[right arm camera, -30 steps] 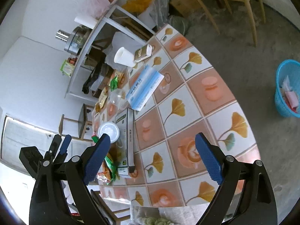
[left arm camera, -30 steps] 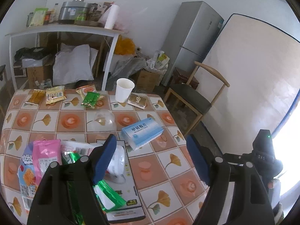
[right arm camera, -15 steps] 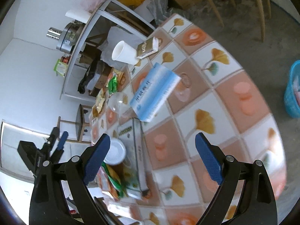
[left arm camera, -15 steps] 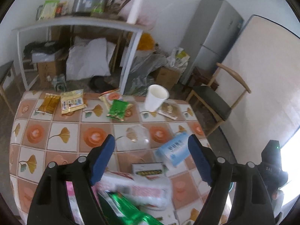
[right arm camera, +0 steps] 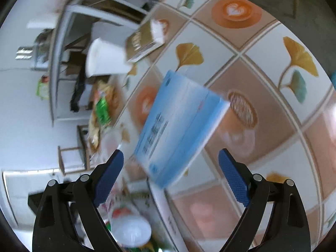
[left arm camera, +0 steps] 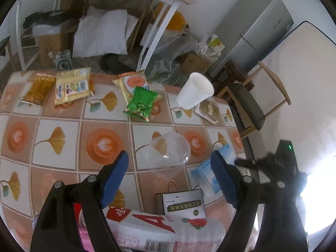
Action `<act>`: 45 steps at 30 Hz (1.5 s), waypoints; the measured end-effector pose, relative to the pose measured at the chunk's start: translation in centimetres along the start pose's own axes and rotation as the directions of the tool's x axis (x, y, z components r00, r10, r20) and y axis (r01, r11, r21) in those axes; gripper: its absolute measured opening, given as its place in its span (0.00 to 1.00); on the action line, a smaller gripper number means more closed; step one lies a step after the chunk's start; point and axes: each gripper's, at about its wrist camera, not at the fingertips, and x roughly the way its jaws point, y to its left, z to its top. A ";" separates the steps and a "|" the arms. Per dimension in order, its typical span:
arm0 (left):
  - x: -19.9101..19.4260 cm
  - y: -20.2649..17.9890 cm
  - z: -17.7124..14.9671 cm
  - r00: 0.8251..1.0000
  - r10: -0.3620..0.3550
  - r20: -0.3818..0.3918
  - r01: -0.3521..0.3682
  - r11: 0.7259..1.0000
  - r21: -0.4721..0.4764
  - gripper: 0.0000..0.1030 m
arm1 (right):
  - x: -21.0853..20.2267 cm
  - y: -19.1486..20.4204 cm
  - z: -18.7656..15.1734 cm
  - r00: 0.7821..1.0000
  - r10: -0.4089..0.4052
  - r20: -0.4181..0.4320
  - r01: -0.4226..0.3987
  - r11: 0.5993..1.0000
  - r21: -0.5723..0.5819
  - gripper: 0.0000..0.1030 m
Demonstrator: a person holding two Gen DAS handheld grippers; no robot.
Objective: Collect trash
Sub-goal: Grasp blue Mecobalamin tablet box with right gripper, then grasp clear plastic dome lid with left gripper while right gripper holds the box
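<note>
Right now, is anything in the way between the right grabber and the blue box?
Nothing visible: the right gripper is open, and the blue box lies on the table just ahead of it.

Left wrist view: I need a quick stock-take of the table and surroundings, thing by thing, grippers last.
paper cup: 1, white, far right of table
clear plastic cup: 1, transparent, on its side between the jaws
green snack packet: 1, far middle
yellow snack packets: several, far left
blue-white box: 1, right edge
black-white box: 1, near side
fridge: 1, grey, behind table
chair: 1, wooden, right
left gripper: jaws open, empty
right gripper: jaws open, empty
</note>
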 end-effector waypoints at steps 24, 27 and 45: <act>1.1 0.5 0.4 1.000 0.004 -0.031 -0.004 1.000 -0.008 0.76 | 6.0 6.9 0.5 0.887 -0.391 0.246 0.461 0.713 -0.528 0.81; 2.0 0.0 0.7 0.998 0.008 -0.065 -0.007 1.000 0.019 0.76 | 4.6 5.0 0.0 0.890 -0.381 0.250 0.455 0.706 -0.544 0.81; 9.5 -3.1 2.6 0.931 0.221 -0.292 -0.174 0.969 0.177 0.79 | 0.6 2.7 -1.7 0.973 -0.181 0.144 0.231 0.789 -0.569 0.83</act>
